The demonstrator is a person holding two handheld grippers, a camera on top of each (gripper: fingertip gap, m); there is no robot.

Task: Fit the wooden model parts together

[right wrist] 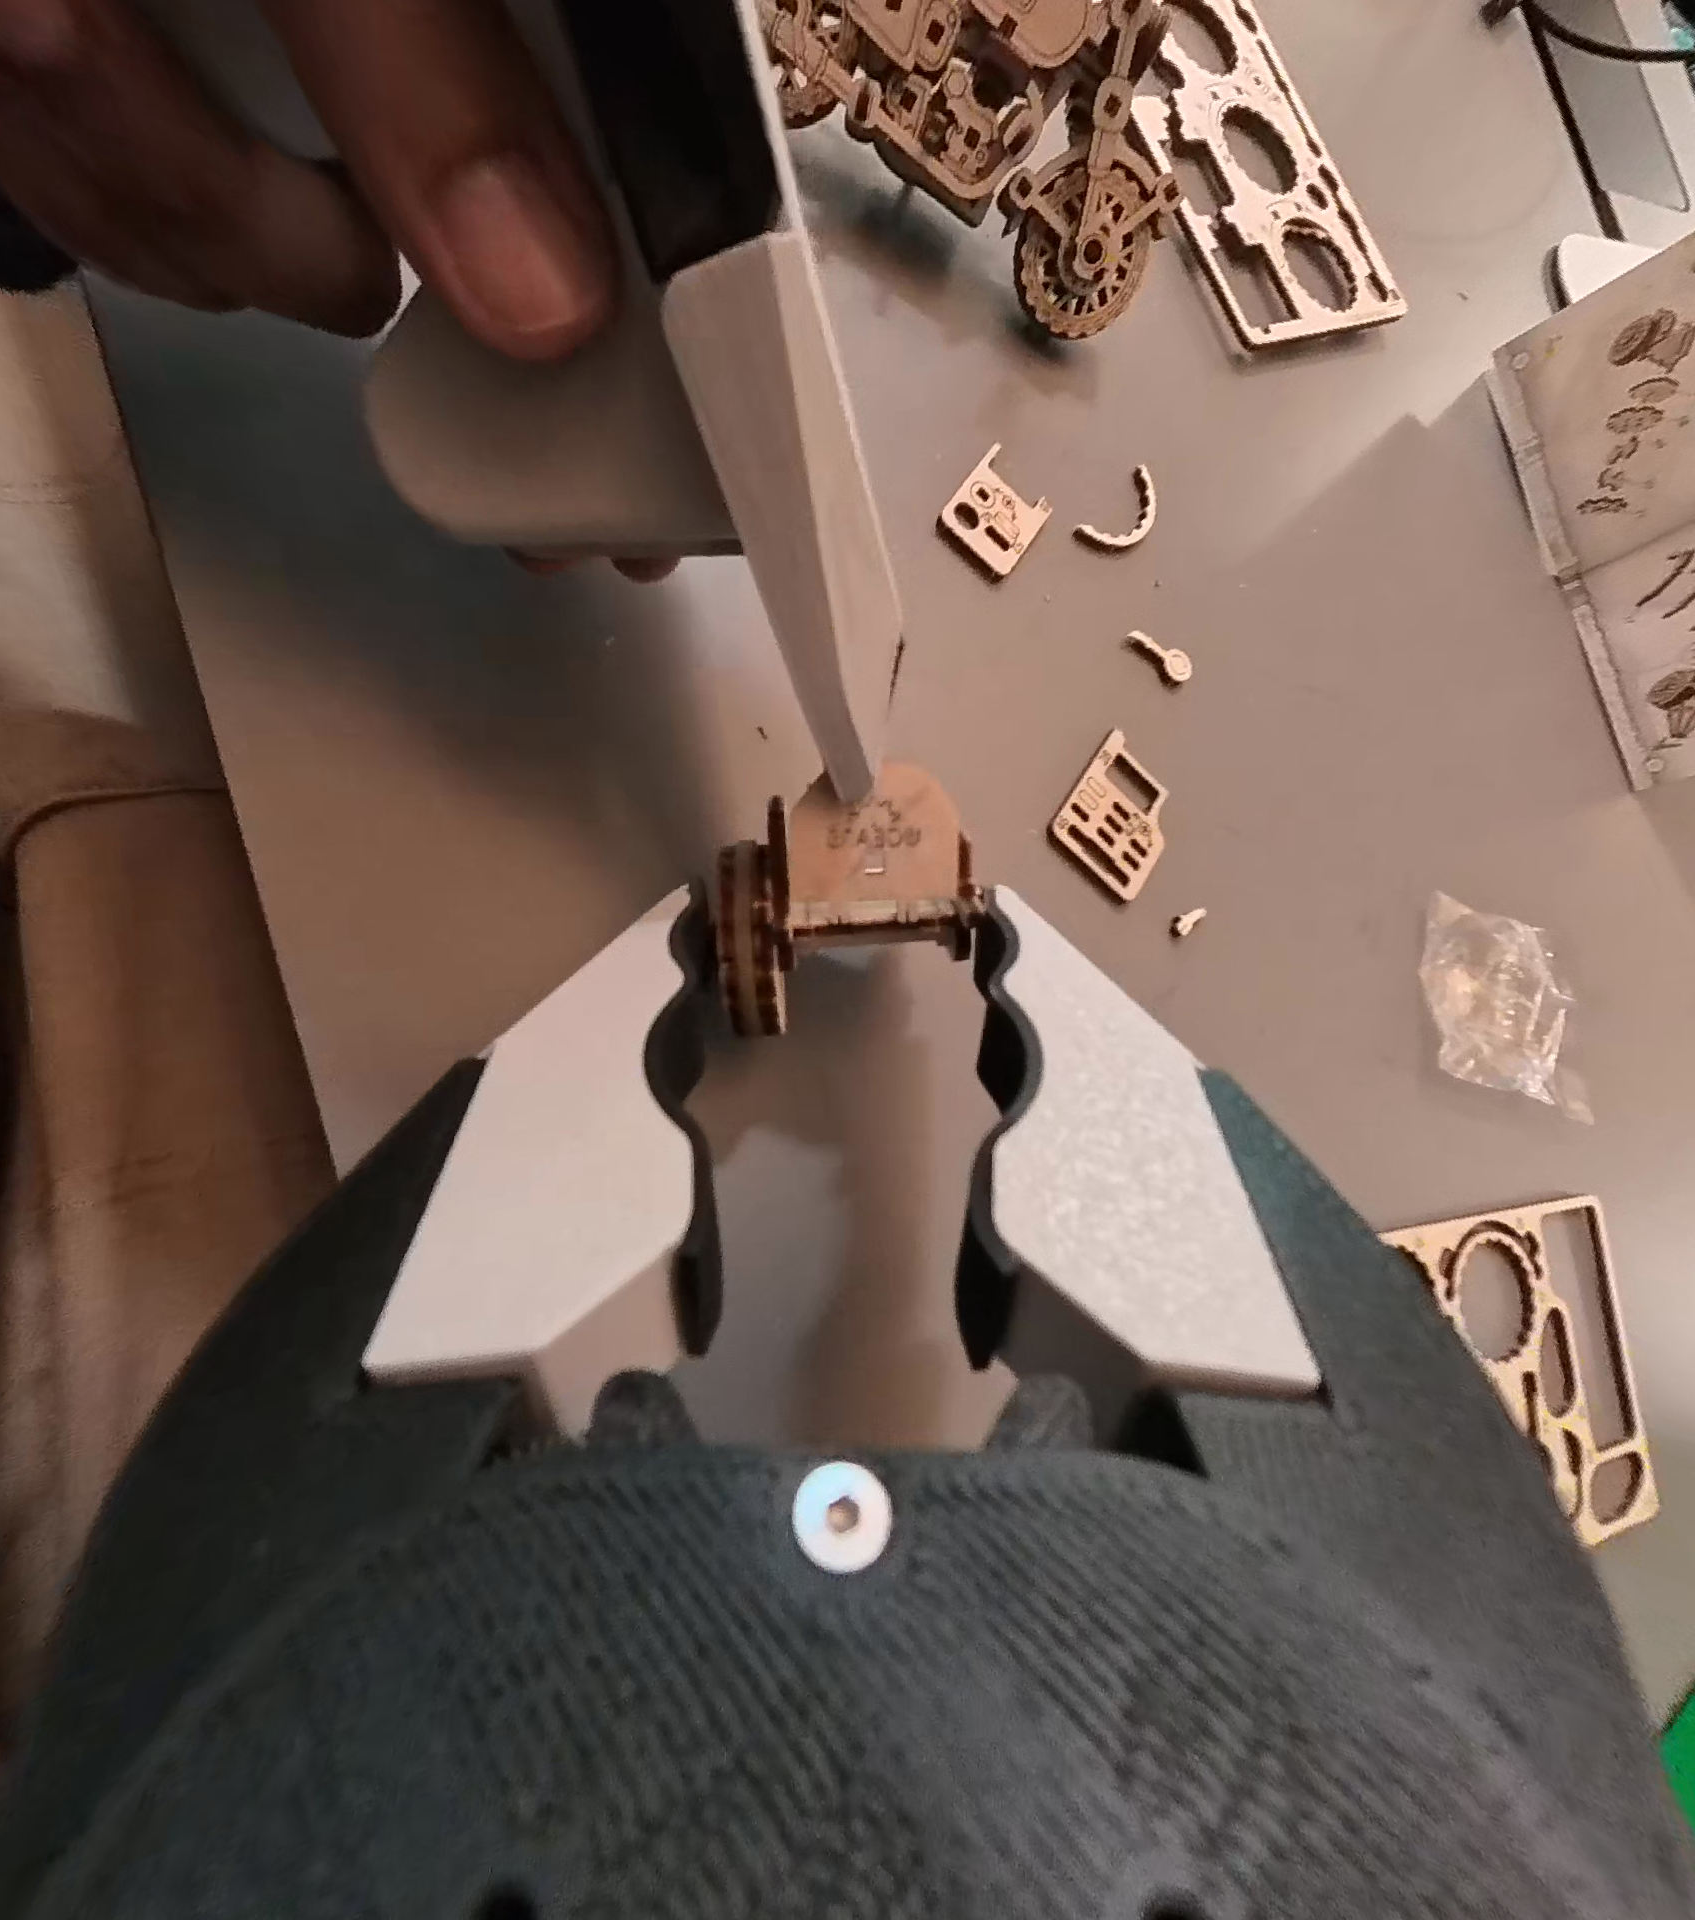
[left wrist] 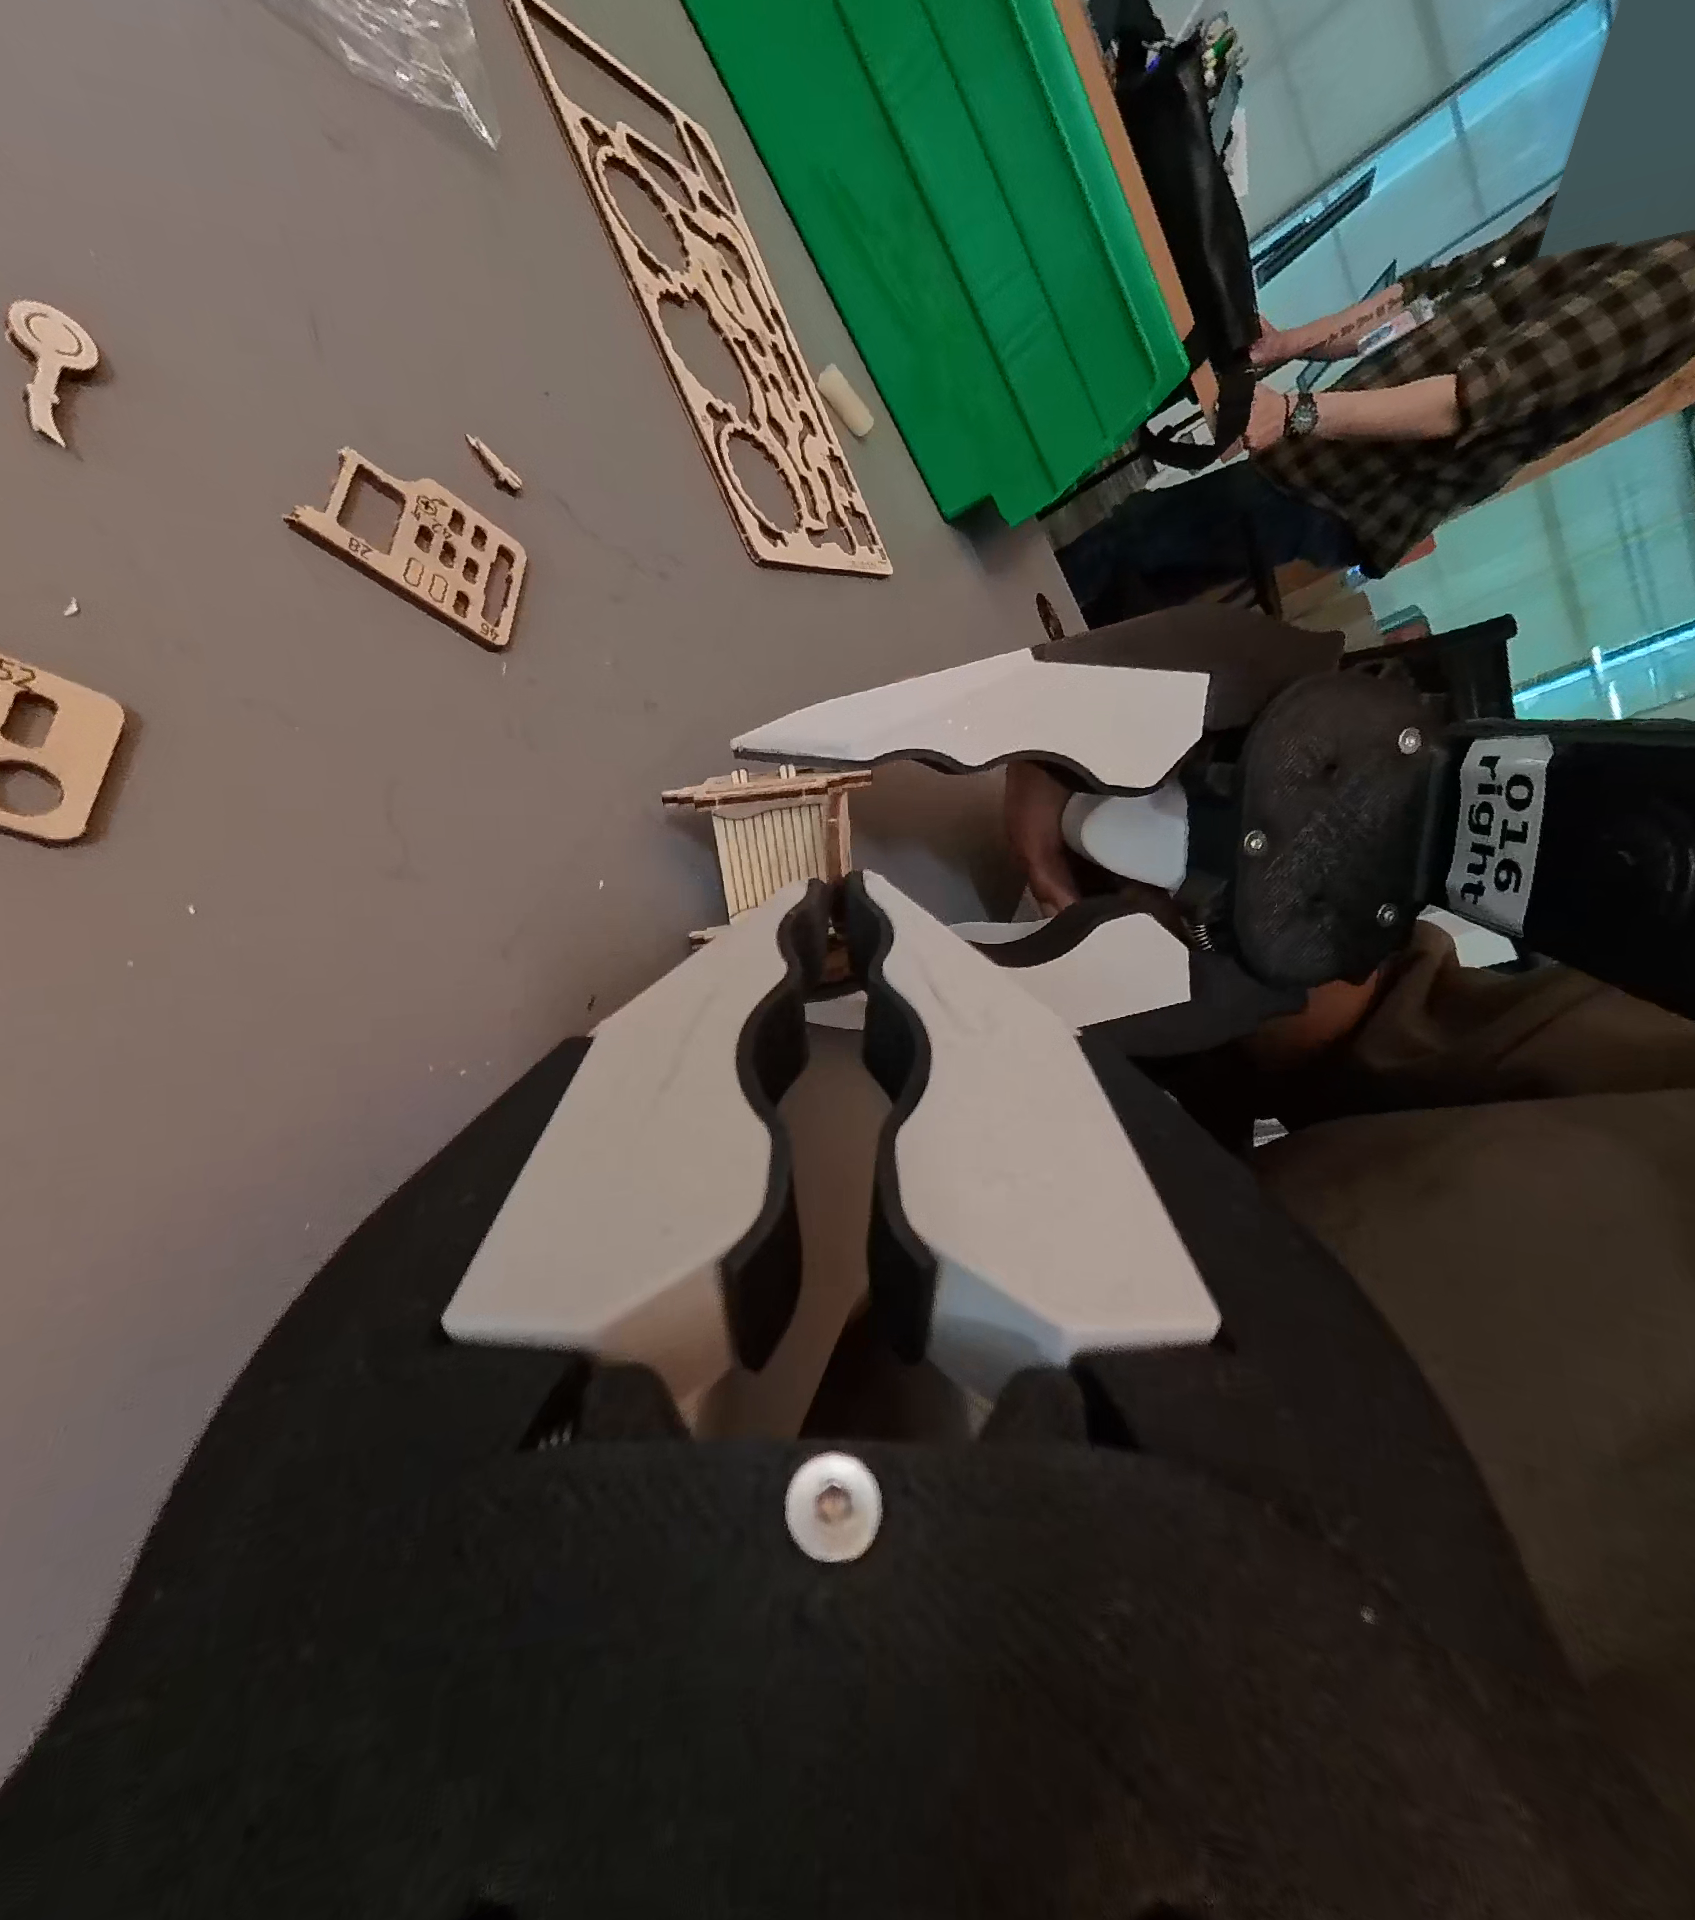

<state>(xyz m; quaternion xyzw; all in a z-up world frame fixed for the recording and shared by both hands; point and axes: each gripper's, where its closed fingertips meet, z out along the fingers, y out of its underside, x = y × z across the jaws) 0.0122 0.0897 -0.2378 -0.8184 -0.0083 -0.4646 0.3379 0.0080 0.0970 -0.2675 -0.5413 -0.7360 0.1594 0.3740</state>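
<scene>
Both tongs are gripping one small sub-assembly (right wrist: 864,883) — right tongs (right wrist: 838,920) spanning its width, left tongs (left wrist: 832,914) pinching narrowly (wheel already on); loose parts (right wrist: 1108,816) are lying unfitted on the desk (right wrist: 1342,727) — much is remaining.

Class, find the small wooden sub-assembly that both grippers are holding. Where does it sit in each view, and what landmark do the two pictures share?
Left wrist view: the wooden sub-assembly lies just above centre, at the left gripper tips, under the right gripper's upper finger.
Right wrist view: the same piece sits just above centre, spanning the right gripper tips.
Shared landmark: the small slotted wooden panel lying on the grey table.
</scene>
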